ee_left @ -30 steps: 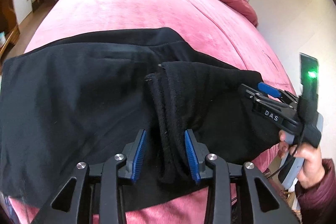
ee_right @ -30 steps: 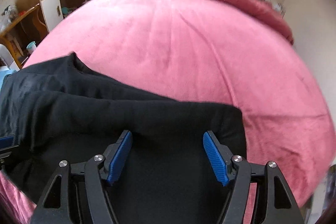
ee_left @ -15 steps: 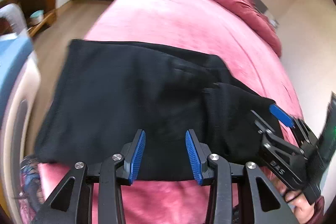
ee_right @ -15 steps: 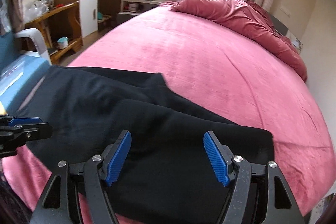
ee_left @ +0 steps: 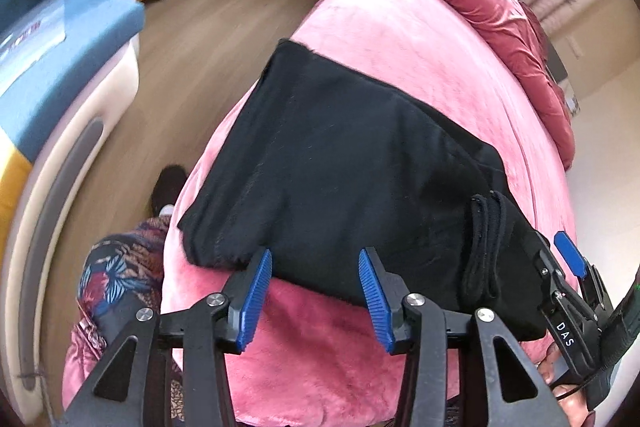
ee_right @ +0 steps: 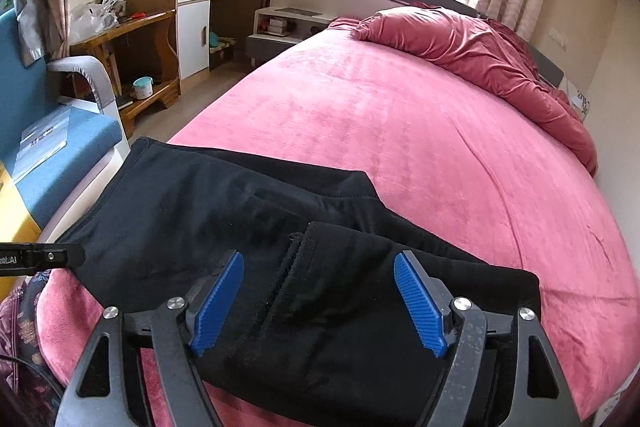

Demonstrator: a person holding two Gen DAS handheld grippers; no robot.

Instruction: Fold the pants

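Black pants (ee_left: 340,163) lie folded on the near edge of the pink bed (ee_left: 420,39), with a ribbed waistband fold at the right (ee_left: 482,247). They also show in the right wrist view (ee_right: 248,227). My left gripper (ee_left: 316,295) is open and empty, just off the pants' near edge. My right gripper (ee_right: 320,303) is open and empty above the pants' right part; it also shows at the right of the left wrist view (ee_left: 568,279).
A crumpled red duvet (ee_right: 480,47) lies at the head of the bed. A blue-cushioned chair (ee_right: 60,139) stands left of the bed. A wooden desk (ee_right: 132,27) and white cabinet (ee_right: 192,23) stand by the far wall. Wooden floor (ee_left: 192,39) lies to the left.
My left gripper let go of the waistband fold and pulled back and left off the pants. My right gripper lifted back, showing more of the room. The pants lie flatter.
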